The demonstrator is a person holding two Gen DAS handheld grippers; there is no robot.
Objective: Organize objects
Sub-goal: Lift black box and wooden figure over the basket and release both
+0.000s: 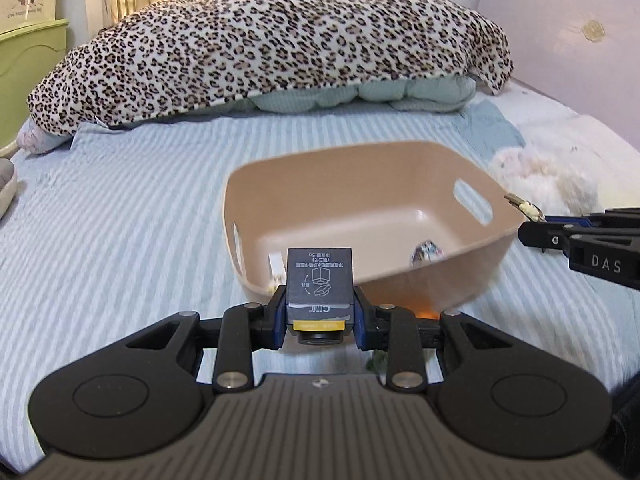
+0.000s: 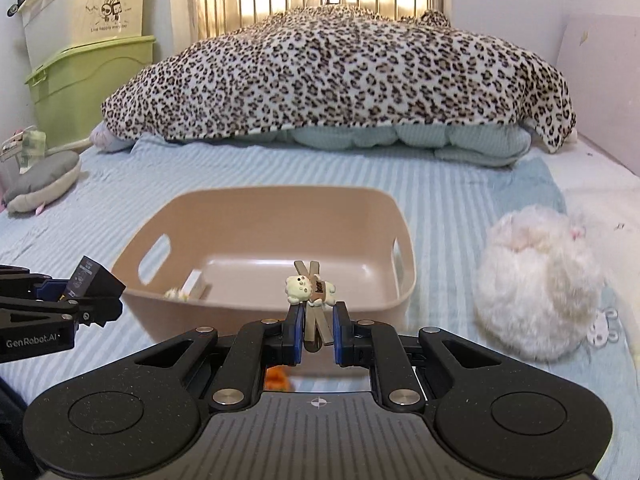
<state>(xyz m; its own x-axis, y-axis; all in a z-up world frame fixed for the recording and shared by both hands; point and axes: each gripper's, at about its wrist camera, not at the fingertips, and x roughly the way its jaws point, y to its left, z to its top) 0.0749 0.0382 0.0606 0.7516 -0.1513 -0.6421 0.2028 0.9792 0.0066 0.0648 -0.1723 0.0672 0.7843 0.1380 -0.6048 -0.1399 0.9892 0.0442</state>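
While clamped on a dark box (image 1: 319, 280) — left hand-held gripper (image 1: 320, 312); bin (image 1: 400, 160) beyond

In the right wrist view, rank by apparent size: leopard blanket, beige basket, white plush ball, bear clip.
1. leopard blanket
2. beige basket
3. white plush ball
4. bear clip, smallest despite being nearest the camera

Leopard-print blanket (image 2: 340, 80) heaped at the bedhead (over a pale quilt (image 2: 412, 136)); stacked storage bins (image 2: 88, 40) beside it.

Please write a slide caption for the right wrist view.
Right claw holds a bear-shaped clip before the beige basket on the striped bed.
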